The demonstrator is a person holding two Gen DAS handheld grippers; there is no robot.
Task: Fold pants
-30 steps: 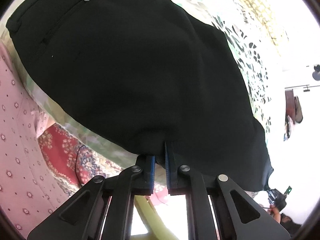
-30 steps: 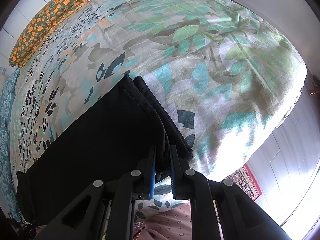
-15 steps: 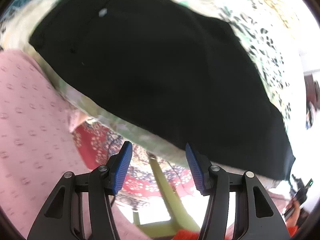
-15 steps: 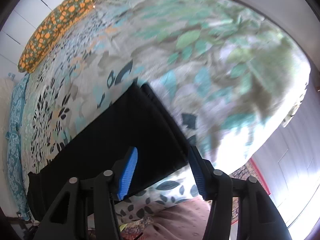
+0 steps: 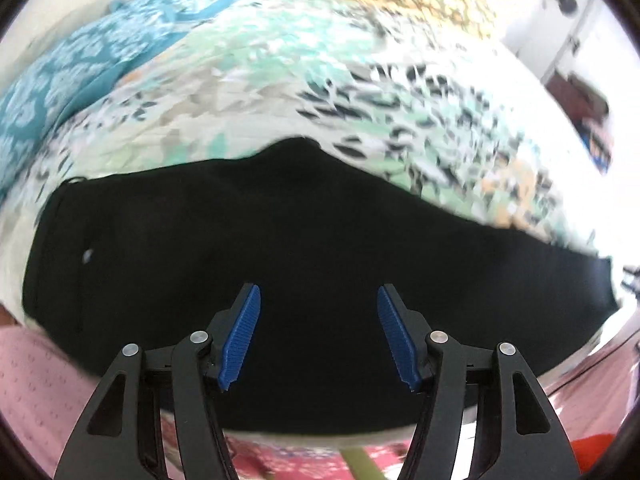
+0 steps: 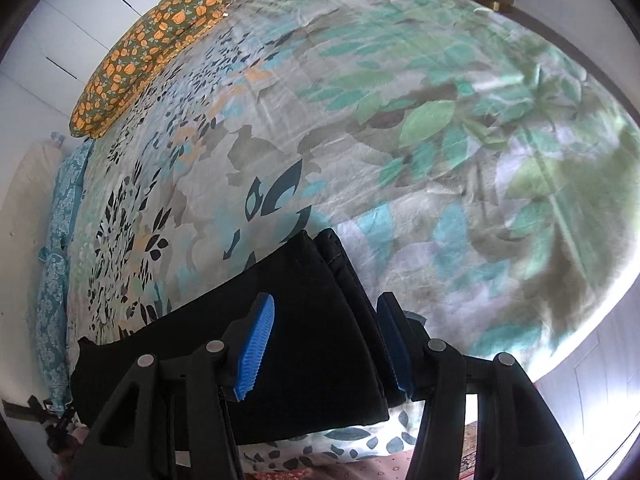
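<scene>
Black pants (image 5: 304, 232) lie flat along the near edge of a bed with a leaf-patterned sheet (image 5: 248, 92). In the left wrist view they stretch from the waist end with a small button (image 5: 87, 255) at left to the leg end at right. My left gripper (image 5: 318, 332) is open and empty above their middle. In the right wrist view the stacked leg hems (image 6: 334, 256) lie on the sheet (image 6: 400, 120). My right gripper (image 6: 326, 350) is open and empty just above the leg end (image 6: 312, 360).
An orange-flowered pillow (image 6: 148, 48) and a teal patterned cloth (image 6: 60, 248) lie at the far side of the bed. The bed's edge drops off below the pants, with a red rug (image 5: 304, 456) on the floor. A pink cloth (image 5: 36, 384) is at lower left.
Both grippers let go of the pants' near edge, opened and pulled back. The left wrist view has swung up over the pants; the pants now lie flat on the bed.
</scene>
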